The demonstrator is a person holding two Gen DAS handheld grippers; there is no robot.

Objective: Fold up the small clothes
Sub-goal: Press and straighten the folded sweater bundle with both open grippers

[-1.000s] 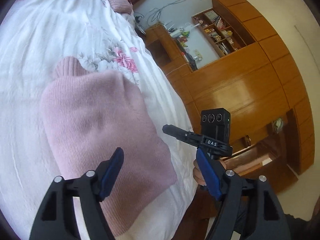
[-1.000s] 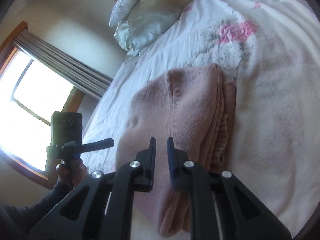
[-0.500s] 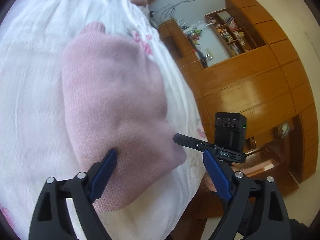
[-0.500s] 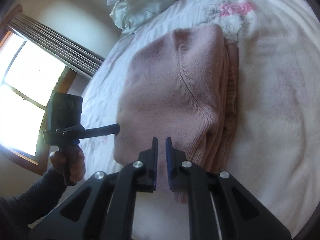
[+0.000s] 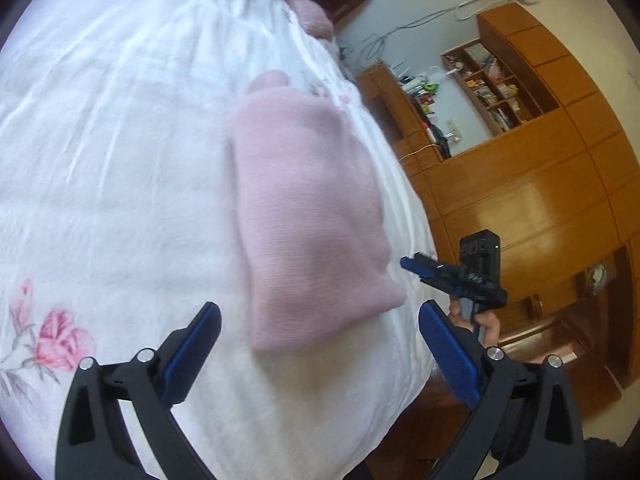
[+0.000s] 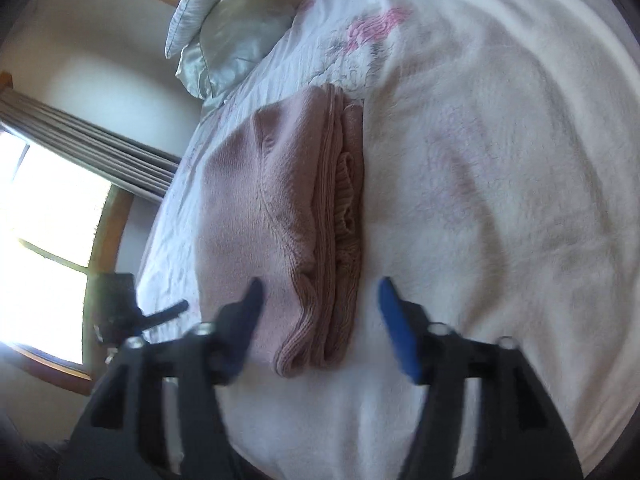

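A pink knitted sweater (image 5: 308, 216) lies folded in a long stack on the white flowered bedspread (image 5: 100, 184). My left gripper (image 5: 320, 312) is open, hovering just short of the sweater's near end, holding nothing. In the right wrist view the same sweater (image 6: 280, 216) shows its layered ribbed edges on the right side. My right gripper (image 6: 318, 286) is open with its fingers spread over the sweater's near end, nothing between the pads. The right gripper also shows in the left wrist view (image 5: 416, 264), beside the sweater's near right corner, held by a hand (image 5: 476, 320).
The bed edge drops off on the right of the left wrist view, with wooden cabinets (image 5: 540, 184) and cluttered shelves (image 5: 488, 88) beyond. Pale green pillows (image 6: 228, 32) lie at the bed's head. A window with curtains (image 6: 60, 184) is on the left.
My right gripper has gone from shut to open. Both grippers have pulled back from the sweater, which now lies smaller and farther off in both views.
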